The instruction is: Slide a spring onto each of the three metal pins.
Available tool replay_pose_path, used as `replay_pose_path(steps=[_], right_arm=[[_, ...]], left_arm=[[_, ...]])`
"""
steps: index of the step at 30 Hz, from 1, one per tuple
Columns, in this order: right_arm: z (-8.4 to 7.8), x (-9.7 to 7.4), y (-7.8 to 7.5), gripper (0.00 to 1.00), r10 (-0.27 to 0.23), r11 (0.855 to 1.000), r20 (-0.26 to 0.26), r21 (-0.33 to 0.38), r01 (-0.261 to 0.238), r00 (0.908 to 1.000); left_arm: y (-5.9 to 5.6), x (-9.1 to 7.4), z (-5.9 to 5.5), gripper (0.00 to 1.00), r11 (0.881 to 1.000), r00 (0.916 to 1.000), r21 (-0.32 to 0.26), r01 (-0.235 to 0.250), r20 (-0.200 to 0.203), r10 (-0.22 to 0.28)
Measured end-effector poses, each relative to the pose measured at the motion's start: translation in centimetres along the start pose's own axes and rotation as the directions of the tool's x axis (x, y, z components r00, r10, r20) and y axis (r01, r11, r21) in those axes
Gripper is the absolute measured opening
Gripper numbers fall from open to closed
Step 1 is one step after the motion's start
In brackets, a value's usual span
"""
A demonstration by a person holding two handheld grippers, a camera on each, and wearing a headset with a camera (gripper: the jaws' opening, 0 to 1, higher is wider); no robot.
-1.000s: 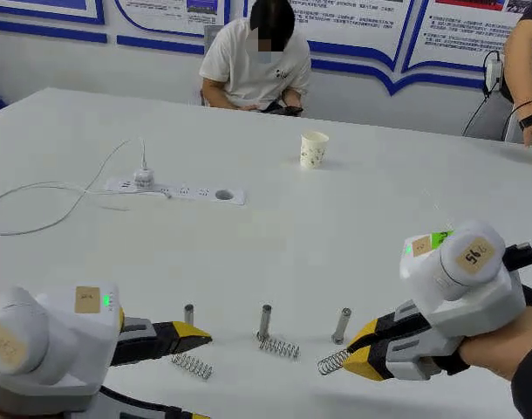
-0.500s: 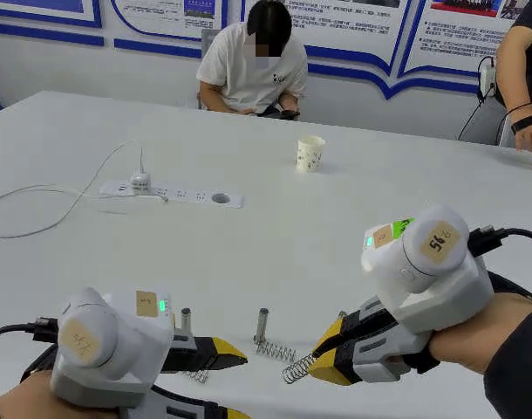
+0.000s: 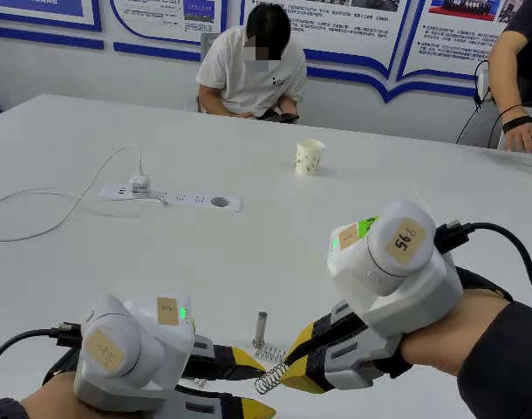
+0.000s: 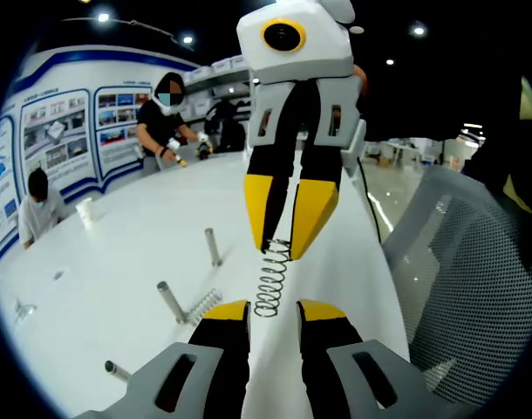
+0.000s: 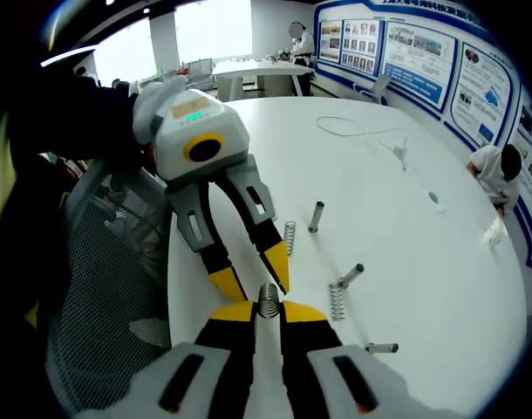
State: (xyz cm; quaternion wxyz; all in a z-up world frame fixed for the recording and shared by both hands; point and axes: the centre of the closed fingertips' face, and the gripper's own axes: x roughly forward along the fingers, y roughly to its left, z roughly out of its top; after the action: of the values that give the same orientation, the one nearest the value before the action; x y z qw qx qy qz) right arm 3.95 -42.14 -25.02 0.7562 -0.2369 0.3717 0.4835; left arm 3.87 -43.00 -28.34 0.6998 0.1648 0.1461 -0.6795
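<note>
"Three pins point(image 4: 213, 246) are on the table point(image 3: 275, 244), and each of them is bare. Where is the spring for them?"

"One spring point(image 4: 273, 275) is in the air between the two grippers, low over the table on the near side of the pins. The right gripper point(image 5: 268, 312) pinches it at one end, with the jaws pressed onto the last coils, so the rest sticks out free toward the left gripper point(image 4: 275, 310)."

"Why is the left gripper so near?"

"Its jaws are spread, one on each side of the free end, and not closed on it. It looks like a handover or a correction of the grip. Held only at one end and pointing sideways, the spring is not easy to put over a pin, because its open end must look down."

"And the other springs?"

"Two loose springs point(image 5: 337, 299) lie flat on the table just beside the pins, probably kept ready for later. The task seems to be at its beginning."

"What can go wrong?"

"The spring looks thin and soft. If both grippers squeeze or pull together, it can bend or jump away."
</note>
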Motion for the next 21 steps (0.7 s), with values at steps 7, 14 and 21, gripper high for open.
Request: replay_pose_path(steps=[7,14,21], right_arm=[[0.6,0.0,0.3,0.11,0.001,1.000,0.011,-0.011,0.000,0.9999],[1.3,-0.1,0.3,0.11,-0.007,1.000,0.036,-0.021,0.007,0.9993],[1.7,0.0,0.3,0.11,-0.009,0.999,0.056,-0.031,0.011,0.9984]], left_arm=[[0.1,0.1,0.2,0.12,1.000,0.9999,-0.002,-0.009,0.009,0.009],[0.0,0.2,0.6,0.11,1.000,0.9997,-0.018,-0.008,0.023,0.009],[-0.2,0.4,0.8,0.11,1.000,0.9995,-0.030,-0.002,0.030,0.003]])
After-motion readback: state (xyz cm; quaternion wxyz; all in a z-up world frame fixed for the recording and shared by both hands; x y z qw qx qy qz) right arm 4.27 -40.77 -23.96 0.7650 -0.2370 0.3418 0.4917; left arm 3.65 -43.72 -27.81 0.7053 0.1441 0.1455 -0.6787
